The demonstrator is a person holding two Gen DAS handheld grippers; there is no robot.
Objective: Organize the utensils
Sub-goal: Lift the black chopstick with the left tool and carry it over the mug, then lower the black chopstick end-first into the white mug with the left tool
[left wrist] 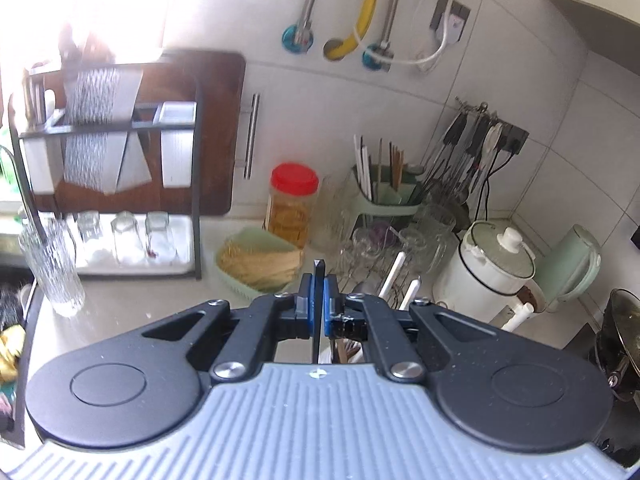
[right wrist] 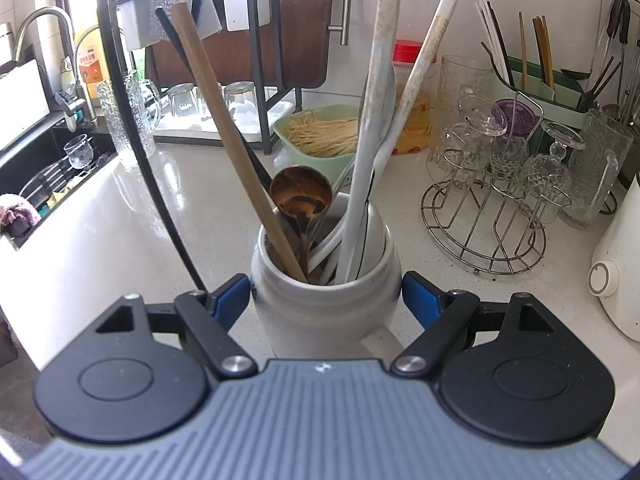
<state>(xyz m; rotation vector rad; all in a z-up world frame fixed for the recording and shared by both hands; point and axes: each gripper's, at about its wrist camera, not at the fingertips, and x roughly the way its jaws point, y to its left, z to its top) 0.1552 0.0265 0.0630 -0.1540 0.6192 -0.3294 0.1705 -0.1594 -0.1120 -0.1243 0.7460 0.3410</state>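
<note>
A white ceramic jar (right wrist: 320, 312) stands on the pale counter, and my right gripper (right wrist: 326, 300) is shut on it, its blue pads against both sides. In the jar are a wooden handle (right wrist: 224, 128), a brown metal spoon (right wrist: 300, 192), two long white handles (right wrist: 376, 100) and a thin black handle (right wrist: 172, 36). My left gripper (left wrist: 319, 304) is shut on a thin black utensil handle (left wrist: 319, 272), held upright above the counter. Its lower end is hidden behind the gripper body. The white handles (left wrist: 394, 274) show just right of the left gripper. A green utensil caddy (left wrist: 384, 200) with chopsticks stands by the wall.
A wire rack of upturned glasses (right wrist: 484, 208) stands right of the jar. A green bowl of sticks (right wrist: 320, 132) and a red-lidded jar (left wrist: 294, 204) lie behind. A dish rack (left wrist: 108, 128), ribbed glass (left wrist: 52, 264), rice cooker (left wrist: 488, 268), kettle (left wrist: 572, 264) and sink (right wrist: 48, 176) ring the counter.
</note>
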